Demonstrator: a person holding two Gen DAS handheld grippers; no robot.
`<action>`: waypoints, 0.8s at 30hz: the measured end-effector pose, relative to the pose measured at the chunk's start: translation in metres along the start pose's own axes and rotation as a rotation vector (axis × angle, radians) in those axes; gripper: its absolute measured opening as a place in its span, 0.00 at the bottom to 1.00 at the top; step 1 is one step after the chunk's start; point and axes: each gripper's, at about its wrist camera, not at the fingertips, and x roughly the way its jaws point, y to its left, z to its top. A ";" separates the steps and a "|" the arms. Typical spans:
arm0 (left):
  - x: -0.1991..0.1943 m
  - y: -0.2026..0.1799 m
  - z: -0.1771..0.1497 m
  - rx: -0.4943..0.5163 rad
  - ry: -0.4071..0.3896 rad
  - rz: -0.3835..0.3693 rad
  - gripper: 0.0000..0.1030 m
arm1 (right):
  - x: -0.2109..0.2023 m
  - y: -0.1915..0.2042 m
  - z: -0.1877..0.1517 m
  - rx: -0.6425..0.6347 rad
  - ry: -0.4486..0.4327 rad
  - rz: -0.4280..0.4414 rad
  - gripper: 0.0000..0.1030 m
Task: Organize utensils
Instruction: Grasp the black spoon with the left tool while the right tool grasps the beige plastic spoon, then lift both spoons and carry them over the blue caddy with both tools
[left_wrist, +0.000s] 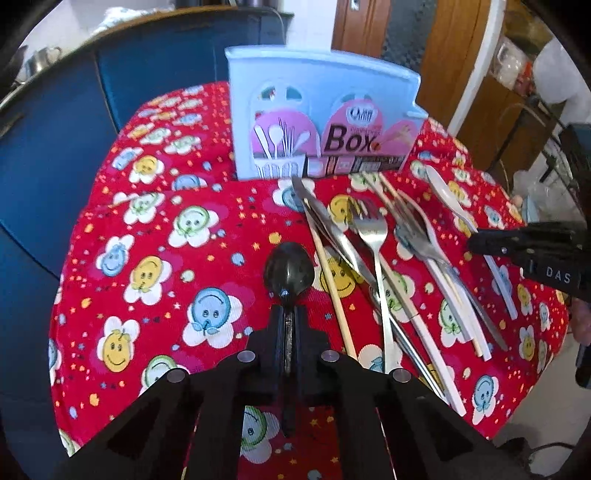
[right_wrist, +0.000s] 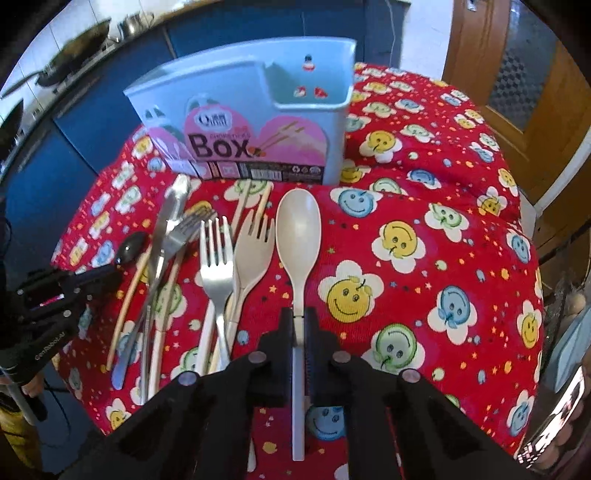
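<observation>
Left gripper (left_wrist: 289, 314) has its jaws clamped on the neck of a glossy black spoon (left_wrist: 289, 269), bowl pointing toward the box (left_wrist: 321, 122). Right gripper (right_wrist: 298, 317) pinches the handle of a matte beige spoon (right_wrist: 298, 236), also just in front of the box. Between them lie steel forks (right_wrist: 217, 251), a beige fork (right_wrist: 255, 243), a knife (left_wrist: 325, 221) and chopsticks (left_wrist: 332, 288) on the red smiley cloth (right_wrist: 424, 258). The pale blue box stands upright; its one visible compartment holds nothing.

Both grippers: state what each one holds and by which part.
The left gripper is shut on the black spoon, gripping its handle just below the bowl. The right gripper is shut on the beige spoon, gripping its handle partway down.
</observation>
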 end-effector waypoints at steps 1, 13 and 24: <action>-0.005 0.000 -0.001 -0.004 -0.023 0.005 0.05 | -0.003 0.001 -0.001 0.002 -0.015 0.005 0.07; -0.058 -0.001 0.000 -0.061 -0.268 0.023 0.05 | -0.054 0.018 -0.022 0.014 -0.271 0.081 0.07; -0.073 -0.002 0.019 -0.099 -0.385 0.002 0.05 | -0.079 0.029 -0.014 -0.017 -0.464 0.109 0.07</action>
